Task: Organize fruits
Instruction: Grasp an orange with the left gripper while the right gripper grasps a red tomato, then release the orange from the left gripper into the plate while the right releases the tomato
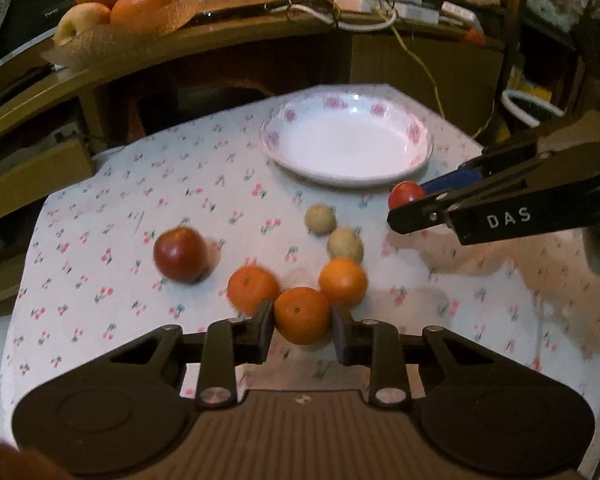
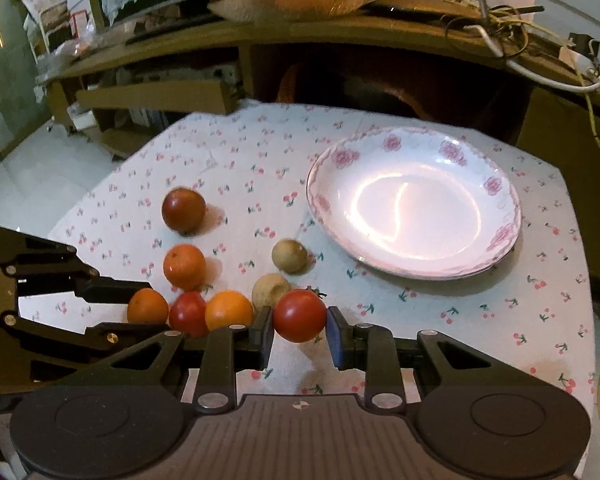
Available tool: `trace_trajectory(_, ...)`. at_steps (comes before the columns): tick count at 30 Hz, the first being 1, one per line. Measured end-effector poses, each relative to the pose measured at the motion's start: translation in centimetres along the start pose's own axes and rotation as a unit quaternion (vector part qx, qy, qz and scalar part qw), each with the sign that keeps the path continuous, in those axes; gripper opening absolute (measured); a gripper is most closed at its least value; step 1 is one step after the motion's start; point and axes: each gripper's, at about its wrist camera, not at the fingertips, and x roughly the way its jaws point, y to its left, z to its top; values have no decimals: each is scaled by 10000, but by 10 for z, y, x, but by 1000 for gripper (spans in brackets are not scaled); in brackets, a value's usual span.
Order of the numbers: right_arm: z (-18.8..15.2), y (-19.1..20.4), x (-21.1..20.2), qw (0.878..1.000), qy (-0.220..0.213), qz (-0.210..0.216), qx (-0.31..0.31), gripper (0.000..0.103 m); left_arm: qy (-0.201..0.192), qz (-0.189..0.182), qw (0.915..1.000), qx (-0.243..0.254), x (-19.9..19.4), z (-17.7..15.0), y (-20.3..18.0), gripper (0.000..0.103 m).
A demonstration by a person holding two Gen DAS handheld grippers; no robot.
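Observation:
My left gripper [image 1: 302, 320] is shut on an orange [image 1: 302, 315] just above the cloth; it also shows in the right wrist view [image 2: 147, 306]. My right gripper [image 2: 299, 322] is shut on a red tomato [image 2: 299, 315], also seen in the left wrist view [image 1: 405, 194], near the empty flowered plate [image 1: 420, 136] [image 2: 500, 200]. On the cloth lie two more oranges [image 1: 253, 289] [image 1: 343, 281], a dark red apple [image 1: 180, 255], two small tan fruits [image 1: 320, 219] [image 1: 345, 244], and a second red tomato [image 2: 188, 313].
The small table [image 1: 100, 208] has a cherry-print cloth. Behind it stands a wooden shelf [image 1: 220, 36] with a fruit basket [image 1: 112, 4], cables and a dark opening below. White floor lies to the left [image 2: 28, 168].

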Motion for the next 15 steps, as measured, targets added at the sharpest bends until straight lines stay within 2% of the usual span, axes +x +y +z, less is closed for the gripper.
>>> trace_trajectory(7,15,-20,-5,9989,-275,-261,271,28,-255,-196,9994,-136,18,40,-5,35)
trace_trajectory(15,28,-48,7,9958,-328,-551,649,28,-474,-326,9983,-59,52,84,-19,35)
